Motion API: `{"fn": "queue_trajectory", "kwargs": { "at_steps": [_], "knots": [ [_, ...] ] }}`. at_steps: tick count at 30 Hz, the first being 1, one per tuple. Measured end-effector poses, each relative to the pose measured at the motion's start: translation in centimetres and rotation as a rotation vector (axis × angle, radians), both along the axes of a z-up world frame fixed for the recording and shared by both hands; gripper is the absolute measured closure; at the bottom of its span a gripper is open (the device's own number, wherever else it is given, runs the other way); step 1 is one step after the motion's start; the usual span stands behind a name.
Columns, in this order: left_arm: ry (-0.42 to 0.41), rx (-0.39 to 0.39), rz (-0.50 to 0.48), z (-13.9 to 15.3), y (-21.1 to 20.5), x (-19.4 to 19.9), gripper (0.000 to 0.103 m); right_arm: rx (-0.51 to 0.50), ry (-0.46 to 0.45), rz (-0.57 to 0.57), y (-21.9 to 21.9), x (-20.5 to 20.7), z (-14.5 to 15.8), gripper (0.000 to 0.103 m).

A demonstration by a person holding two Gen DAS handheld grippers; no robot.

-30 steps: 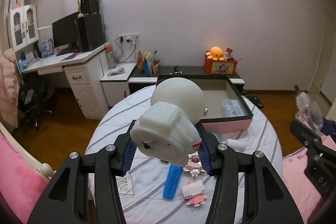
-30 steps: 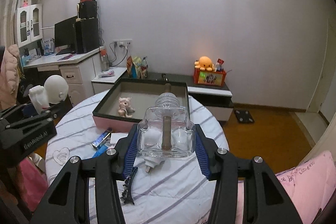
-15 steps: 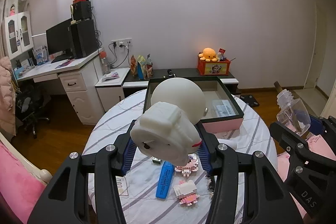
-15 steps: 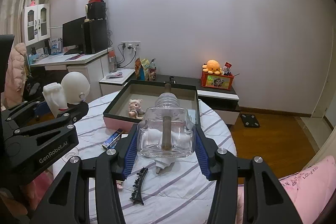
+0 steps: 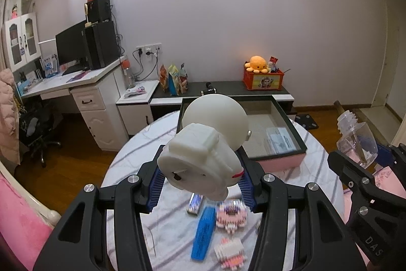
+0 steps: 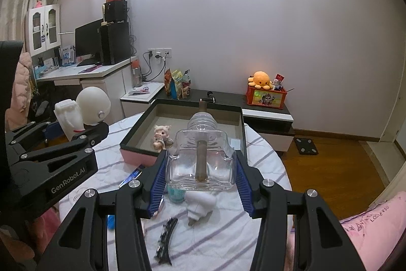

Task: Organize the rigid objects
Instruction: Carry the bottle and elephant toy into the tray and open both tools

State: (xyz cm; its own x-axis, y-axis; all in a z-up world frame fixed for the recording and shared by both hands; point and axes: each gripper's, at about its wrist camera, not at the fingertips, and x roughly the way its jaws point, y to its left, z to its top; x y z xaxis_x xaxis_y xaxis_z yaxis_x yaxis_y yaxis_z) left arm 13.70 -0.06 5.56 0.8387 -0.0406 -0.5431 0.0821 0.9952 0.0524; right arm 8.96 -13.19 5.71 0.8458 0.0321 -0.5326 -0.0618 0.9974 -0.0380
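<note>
I start with the biggest thing, the round tabletop [image 6: 264, 144] with its striped cloth. At its far side sits the open box [image 6: 142, 123] with dark walls and a pink front. That is where I think both my things should go.

My left hand-held gripper [image 5: 200, 184] holds the white figure [image 5: 203, 156] with the big round head. The blue pads squeeze its body on both sides and the head points toward the box. My right hand-held gripper [image 6: 200, 174] holds the clear glass bottle [image 6: 200, 159], with its pads on the two flat sides and a brown stick inside.

To do this well, I would carry each one over the box wall before I go down, so nothing bumps the rim. A little pink doll [image 6: 162, 136] already stands in the near left part of the box, so I would put the bottle down beside it, not on it. The bottle is glass and smooth, so I would lower it slowly and let go only when it rests on the bottom. I cannot see the box floor behind the figure's head, so there may be something there.

Small things like the blue marker [image 5: 203, 233] and the black hair clip [image 6: 165, 240] stay for later.
</note>
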Motion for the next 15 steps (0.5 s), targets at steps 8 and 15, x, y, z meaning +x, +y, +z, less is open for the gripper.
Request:
{"fn": "queue_trajectory", "kwargs": {
  "at_steps": [8,15],
  "knots": [
    [0.056,0.014,-0.033,-0.5,-1.6,8.3,0.051,0.009,0.040,-0.007,-0.7,7.6,-1.2,0.052],
    [0.150,0.023,-0.086,-1.7,-3.1,17.1,0.051,-0.015,0.106,0.003,-1.4,16.6,-2.8,0.052]
  ]
}}
